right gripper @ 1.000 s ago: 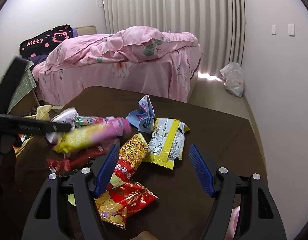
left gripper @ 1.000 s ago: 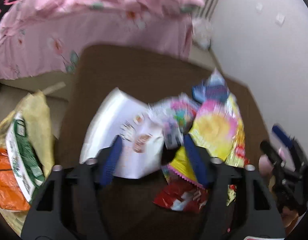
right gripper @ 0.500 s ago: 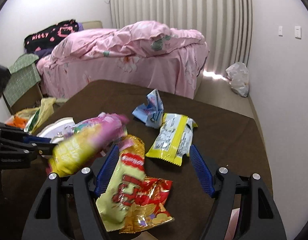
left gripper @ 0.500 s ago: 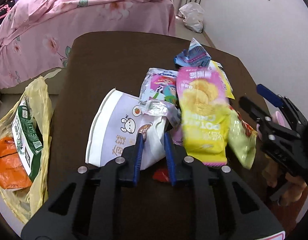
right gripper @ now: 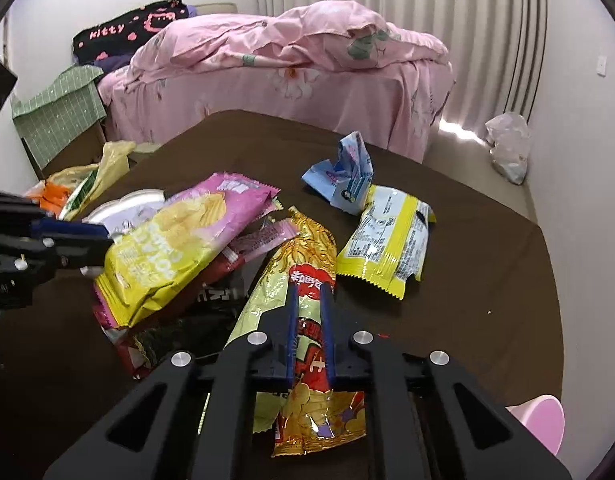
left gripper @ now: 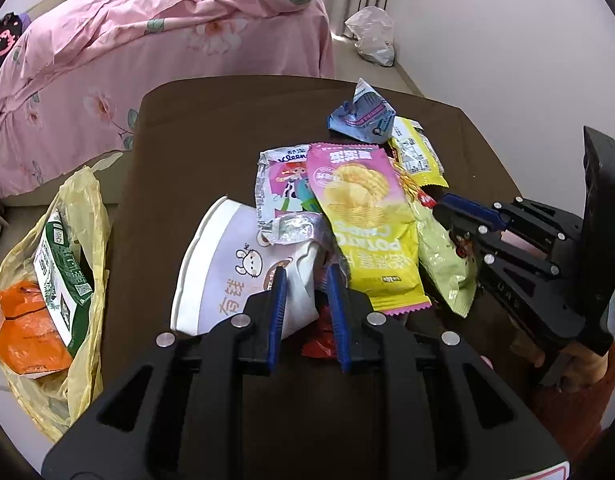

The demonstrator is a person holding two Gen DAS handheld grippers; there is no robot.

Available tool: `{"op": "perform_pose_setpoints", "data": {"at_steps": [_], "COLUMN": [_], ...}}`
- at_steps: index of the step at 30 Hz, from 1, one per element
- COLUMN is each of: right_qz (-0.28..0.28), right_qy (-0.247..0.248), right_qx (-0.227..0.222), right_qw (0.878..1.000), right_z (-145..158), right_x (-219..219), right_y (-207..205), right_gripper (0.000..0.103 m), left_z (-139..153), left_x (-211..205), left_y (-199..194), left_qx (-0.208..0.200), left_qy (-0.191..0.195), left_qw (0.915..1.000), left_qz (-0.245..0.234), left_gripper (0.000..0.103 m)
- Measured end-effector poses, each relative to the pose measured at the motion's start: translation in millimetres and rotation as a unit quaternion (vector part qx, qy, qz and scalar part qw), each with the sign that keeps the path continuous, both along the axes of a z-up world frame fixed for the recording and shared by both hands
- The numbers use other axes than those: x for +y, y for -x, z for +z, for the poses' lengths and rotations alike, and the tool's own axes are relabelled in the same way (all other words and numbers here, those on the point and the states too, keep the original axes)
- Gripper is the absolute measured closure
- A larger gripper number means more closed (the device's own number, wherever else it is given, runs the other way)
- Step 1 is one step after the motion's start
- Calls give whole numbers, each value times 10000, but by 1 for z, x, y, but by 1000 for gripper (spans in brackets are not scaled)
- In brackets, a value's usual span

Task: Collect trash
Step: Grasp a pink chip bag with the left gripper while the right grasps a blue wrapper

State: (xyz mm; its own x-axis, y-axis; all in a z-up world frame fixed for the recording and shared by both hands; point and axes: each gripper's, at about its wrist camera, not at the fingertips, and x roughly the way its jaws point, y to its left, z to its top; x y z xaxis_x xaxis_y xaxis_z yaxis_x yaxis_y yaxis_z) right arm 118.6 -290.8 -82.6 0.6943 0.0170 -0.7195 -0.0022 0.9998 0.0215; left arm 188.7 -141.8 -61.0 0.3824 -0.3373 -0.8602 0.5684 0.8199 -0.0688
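Note:
A heap of snack wrappers lies on the brown table. My left gripper is shut on the crushed white paper cup, beside the pink-and-yellow potato chip bag. My right gripper is shut on a gold-and-green snack bag; it also shows at the right of the left wrist view. A Kleenex pack, a blue crumpled wrapper and a yellow-edged packet lie nearby.
A yellow plastic trash bag holding orange and green packaging hangs off the table's left side. A pink bed stands beyond the table. A white bag sits on the floor by the wall.
Both grippers have closed: the left on the paper cup, the right on the gold-and-green snack bag. The chip bag has settled onto the heap.

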Motion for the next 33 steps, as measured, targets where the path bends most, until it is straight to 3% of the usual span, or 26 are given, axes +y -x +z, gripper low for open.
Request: {"op": "perform_pose_setpoints", "data": {"at_steps": [7, 9, 11, 16, 18, 23, 26, 27, 33], "right_qz": [-490, -588, -666, -826, -924, -1089, -1087, -1073, -866], "right_qy": [-451, -446, -419, -309, -309, -379, -414, -414, -368], "right_qx": [-98, -216, -368, -579, -654, -787, -792, -788, -876], "right_qw": [9977, 9970, 9962, 9944, 9931, 9902, 9901, 9902, 9917], "right_z": [-2, 1, 7, 16, 18, 23, 23, 23, 21], "right_x": [-27, -31, -33, -36, -40, -50, -54, -54, -44], "right_y": [-2, 1, 5, 11, 13, 18, 19, 19, 17], "right_gripper": [88, 72, 69, 69, 69, 69, 66, 62, 62], "left_z": [-1, 1, 7, 19, 17, -13, -20, -18, 9], "left_x": [-1, 2, 7, 1, -14, -47, -39, -35, 4], "left_y": [2, 0, -2, -6, -9, -33, -35, -34, -18], "left_qx": [-57, -25, -44, 60, 11, 20, 221, 211, 67], "left_qy": [-48, 74, 243, 783, 737, 88, 323, 373, 837], "left_qw": [10000, 10000, 9997, 9968, 9970, 10000, 9992, 9990, 9962], "left_qz": [-32, -10, 18, -122, -237, 17, 105, 136, 215], "left_gripper": [83, 83, 80, 59, 57, 57, 75, 88, 95]}}
